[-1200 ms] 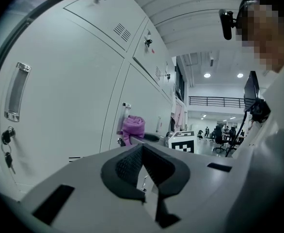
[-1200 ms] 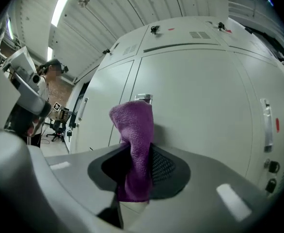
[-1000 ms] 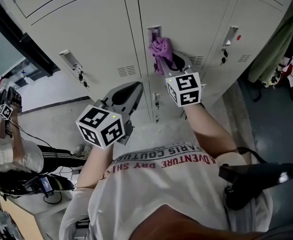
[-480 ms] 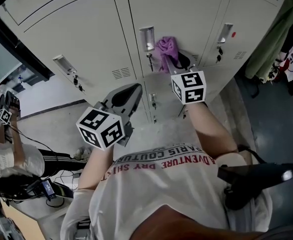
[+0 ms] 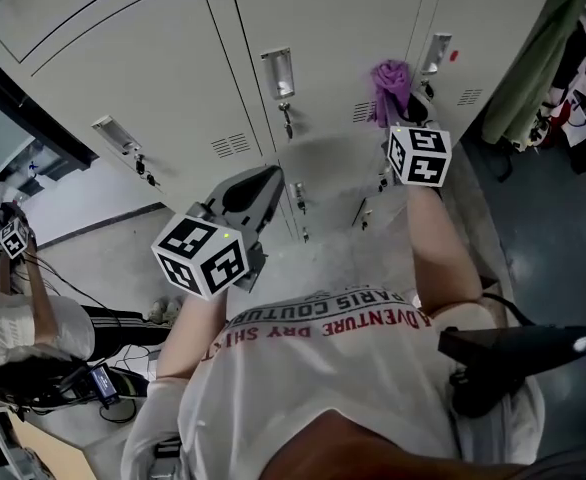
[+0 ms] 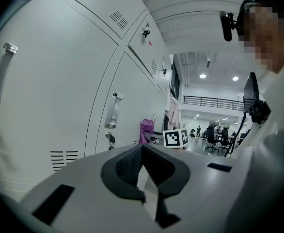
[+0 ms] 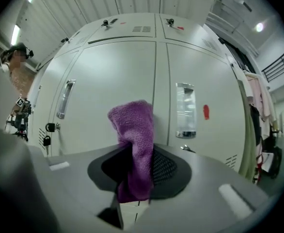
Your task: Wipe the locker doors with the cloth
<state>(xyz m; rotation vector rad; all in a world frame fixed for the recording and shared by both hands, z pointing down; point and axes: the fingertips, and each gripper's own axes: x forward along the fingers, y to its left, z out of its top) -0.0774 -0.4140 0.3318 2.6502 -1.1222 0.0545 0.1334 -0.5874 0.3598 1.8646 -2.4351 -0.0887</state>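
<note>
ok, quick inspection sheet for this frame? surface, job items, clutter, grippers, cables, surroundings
Surface: grey locker doors, all shut.
Job's things: purple cloth, bunched, raised in front of the doors; contact with them unclear.
Clutter: keys hanging in locks; otherwise nothing seen.
Grippers: right gripper shut on the cloth; left gripper lower, away from the lockers, jaws together, empty.
Cables: loose cable on the floor at left.
Surroundings: hanging clothes right of the lockers; another person at left.
</note>
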